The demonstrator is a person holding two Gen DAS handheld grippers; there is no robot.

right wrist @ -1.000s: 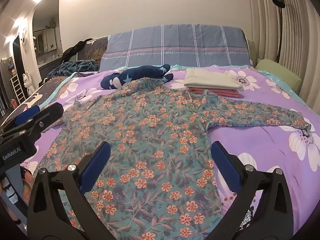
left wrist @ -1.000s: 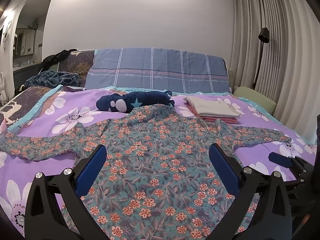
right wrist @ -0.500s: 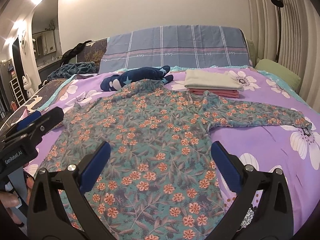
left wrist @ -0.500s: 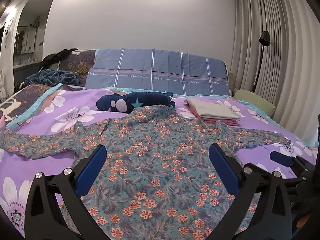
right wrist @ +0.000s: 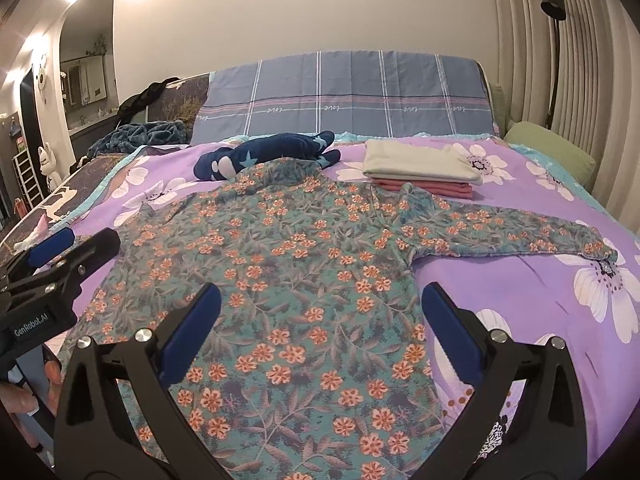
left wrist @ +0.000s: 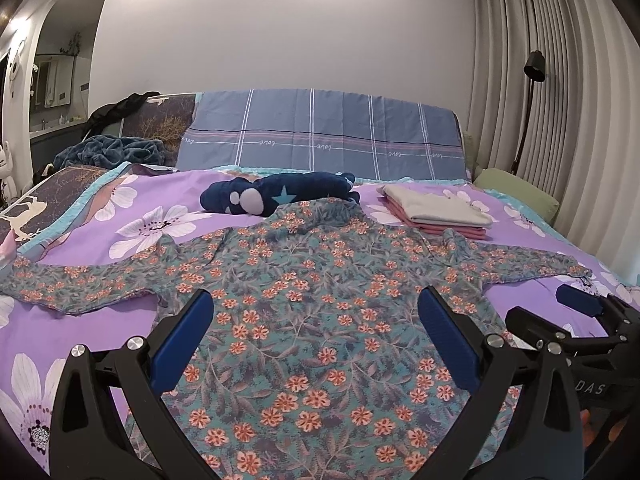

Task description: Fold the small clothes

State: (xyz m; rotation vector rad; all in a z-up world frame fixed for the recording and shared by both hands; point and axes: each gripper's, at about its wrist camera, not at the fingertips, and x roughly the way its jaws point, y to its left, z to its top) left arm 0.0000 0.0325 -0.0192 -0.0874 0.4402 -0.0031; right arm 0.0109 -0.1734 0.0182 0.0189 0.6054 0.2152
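A wide bed covered in a purple sheet with big white flowers (left wrist: pixel 132 352) carries a teal long-sleeved shirt printed with orange blossoms (left wrist: pixel 312 312), spread flat (both sleeves out sideways). Beyond its collar lies a navy plush toy with a pale star (left wrist: pixel 276 197); just beside that, a stack of folded cream and pink cloths (left wrist: pixel 436 210).

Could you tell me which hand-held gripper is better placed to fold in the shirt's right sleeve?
Right. The right hand-held gripper is open over the shirt, near that sleeve.
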